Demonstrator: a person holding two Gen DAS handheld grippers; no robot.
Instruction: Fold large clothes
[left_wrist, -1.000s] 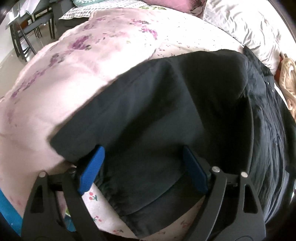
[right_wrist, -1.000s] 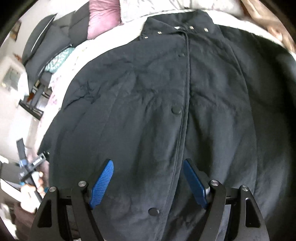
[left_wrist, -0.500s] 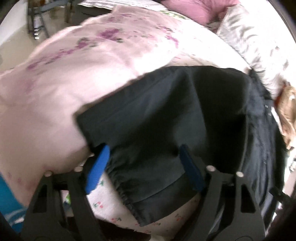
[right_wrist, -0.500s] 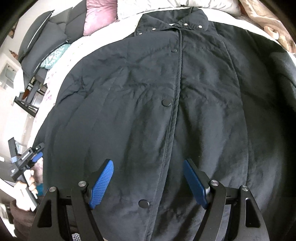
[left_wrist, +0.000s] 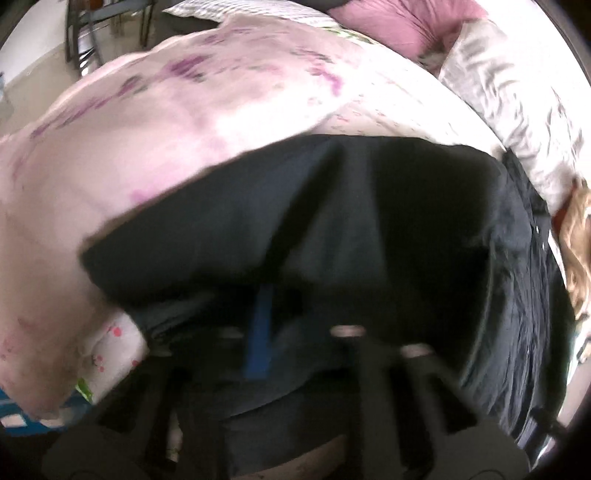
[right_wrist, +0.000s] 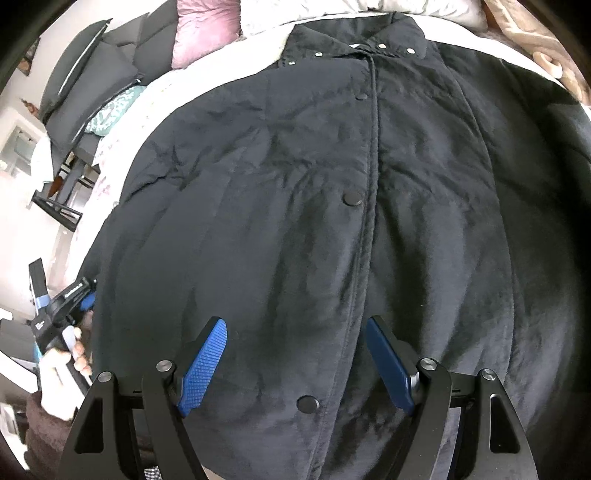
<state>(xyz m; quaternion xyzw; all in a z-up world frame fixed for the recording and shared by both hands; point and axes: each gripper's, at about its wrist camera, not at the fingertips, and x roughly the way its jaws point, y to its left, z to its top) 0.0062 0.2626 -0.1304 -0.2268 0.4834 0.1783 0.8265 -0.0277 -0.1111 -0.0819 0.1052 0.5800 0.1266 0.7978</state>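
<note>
Large black quilted coat (right_wrist: 332, 229) spread flat, front side up, across a bed (left_wrist: 184, 122) covered by a pale pink floral quilt, collar (right_wrist: 354, 40) toward the head of the bed and hem at the foot edge. Snap placket (right_wrist: 369, 221) running down the middle, with round black snaps (right_wrist: 351, 198) along it. Sleeve (left_wrist: 295, 221) of the coat stretched toward the left side edge of the bed, cuff end lying on the pink quilt.

Right hand-held gripper (right_wrist: 295, 365) poised above the lower front of the coat near the foot edge, blue-padded fingers (right_wrist: 203, 365) spread wide apart, nothing between them, placket passing under the gap.

Left hand-held gripper (left_wrist: 266, 332) blurred in its own view, a single blue strip visible at the centre against the dark sleeve fabric; appears pinched shut on the sleeve, though the blur leaves the contact unclear. Same tool seen small from the right wrist view (right_wrist: 62, 306) at the coat's left border, held in a bare hand (right_wrist: 61, 373).

Pink cushion (right_wrist: 205, 29) and white pillows (left_wrist: 517, 96) at the head of the bed, dark grey cushions (right_wrist: 92, 74) beyond the left side edge. Tan fabric (left_wrist: 580, 251) bunched at the bed's far right edge.
</note>
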